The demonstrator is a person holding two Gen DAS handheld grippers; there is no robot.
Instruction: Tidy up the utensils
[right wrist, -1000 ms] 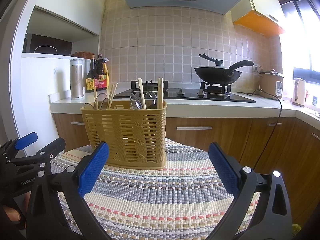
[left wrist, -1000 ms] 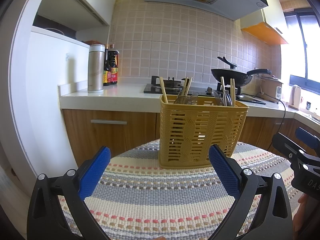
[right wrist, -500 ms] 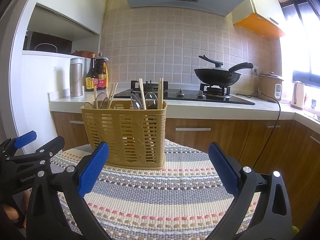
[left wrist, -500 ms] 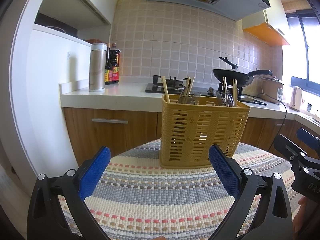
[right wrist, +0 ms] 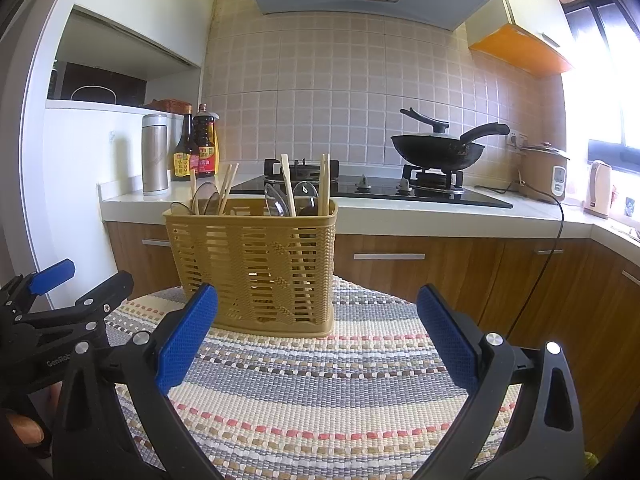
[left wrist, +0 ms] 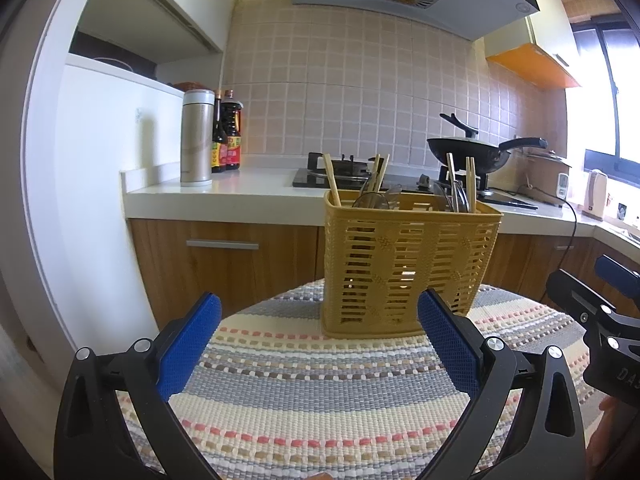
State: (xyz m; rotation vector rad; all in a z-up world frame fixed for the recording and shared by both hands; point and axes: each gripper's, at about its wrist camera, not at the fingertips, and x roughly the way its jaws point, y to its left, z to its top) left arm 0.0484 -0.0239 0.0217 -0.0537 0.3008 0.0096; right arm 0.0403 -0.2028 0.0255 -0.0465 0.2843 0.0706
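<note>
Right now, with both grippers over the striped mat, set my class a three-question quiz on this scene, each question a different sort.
1. True or false: the left gripper holds a wooden chopstick.
2. Where does the yellow slotted plastic basket stand? A) white countertop B) striped woven mat C) black stove
3. Fill in: the black wok sits on the ____.

Key: 1 false, both it and the right gripper are open and empty; 2 B; 3 stove.
</note>
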